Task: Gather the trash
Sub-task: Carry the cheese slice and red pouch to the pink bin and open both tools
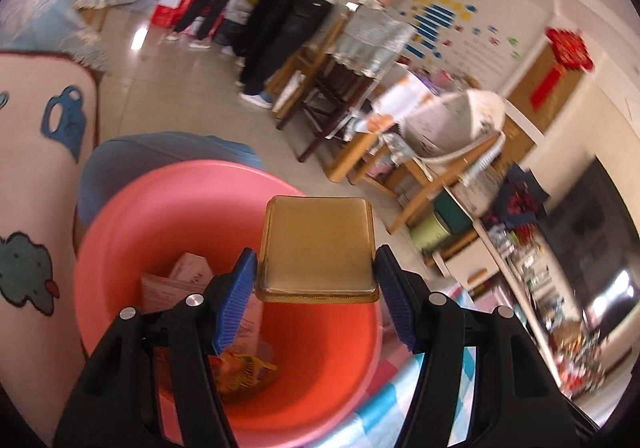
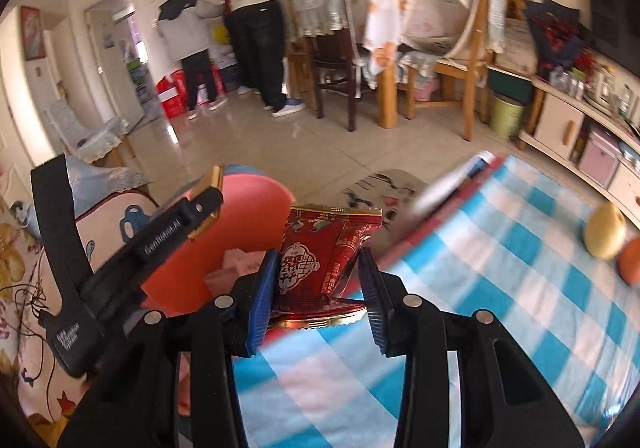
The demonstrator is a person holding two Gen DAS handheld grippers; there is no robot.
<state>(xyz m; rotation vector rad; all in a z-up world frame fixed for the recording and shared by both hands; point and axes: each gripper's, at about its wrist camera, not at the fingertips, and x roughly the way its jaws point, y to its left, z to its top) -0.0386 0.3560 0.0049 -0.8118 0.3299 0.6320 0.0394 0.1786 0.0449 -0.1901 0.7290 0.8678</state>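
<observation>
My left gripper [image 1: 316, 280] is shut on a golden-brown plastic tray [image 1: 316, 248] and holds it above the pink bucket [image 1: 132, 232]. The bucket holds paper scraps [image 1: 176, 280] and a yellow wrapper [image 1: 244, 372]. My right gripper [image 2: 316, 288] is shut on a red snack wrapper [image 2: 320, 252], held at the edge of the blue-checked tablecloth [image 2: 500, 288], just right of the pink bucket [image 2: 248, 216]. The left gripper with its tray [image 2: 208, 184] shows at the left of the right wrist view.
A yellow fruit [image 2: 604, 228] and an orange [image 2: 632, 260] lie on the cloth at right. A patterned cushion [image 1: 32, 208] stands left of the bucket. Three people [image 2: 256, 8], chairs and a dining table [image 2: 380, 28] are across the tiled floor.
</observation>
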